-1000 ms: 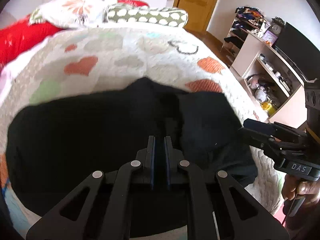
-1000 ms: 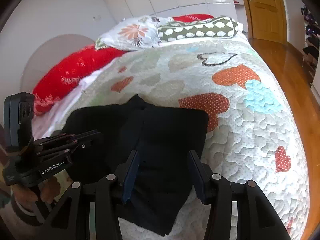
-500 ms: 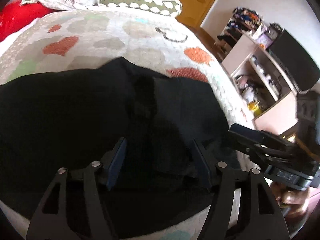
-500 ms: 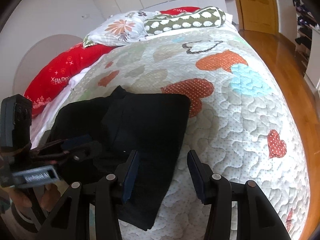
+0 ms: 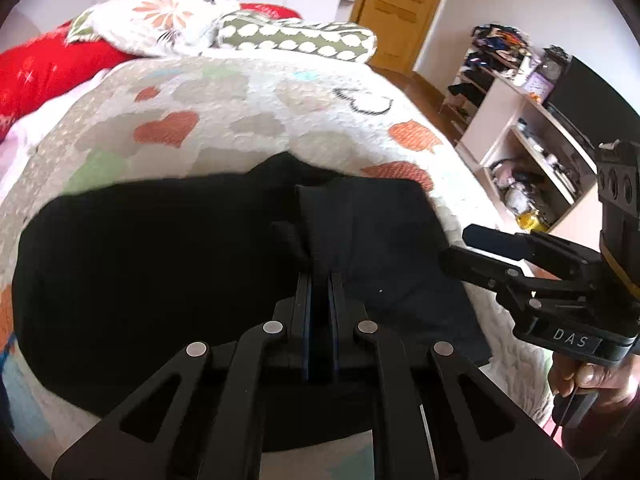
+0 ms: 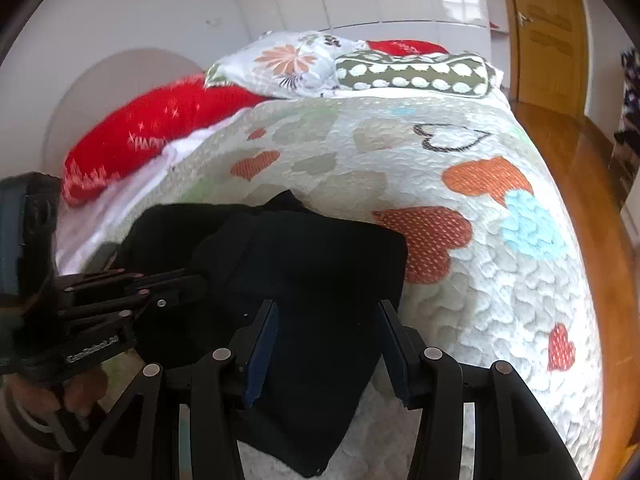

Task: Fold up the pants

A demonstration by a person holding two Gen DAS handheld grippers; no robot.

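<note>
Black pants [image 5: 160, 264] lie partly folded on the heart-patterned quilt [image 5: 256, 120], near its front edge. In the left wrist view my left gripper [image 5: 319, 280] is shut on a raised fold of the pants near their middle. The right gripper [image 5: 480, 248] shows at the right edge of the pants there. In the right wrist view the pants [image 6: 312, 264] lie below my right gripper [image 6: 328, 316], which is open and empty just above the folded part. The left gripper [image 6: 176, 284] shows at the left, shut on the cloth.
Pillows [image 6: 304, 64] and a red cushion [image 6: 152, 128] lie at the head of the bed. A shelf unit [image 5: 532, 128] with clutter stands to the right. A wooden door [image 6: 548, 32] and wooden floor [image 6: 580, 184] lie beyond the bed.
My left gripper opened half a second ago and has now shut on a fold of the pants, lifting it slightly. The right gripper stayed open over the folded part.
</note>
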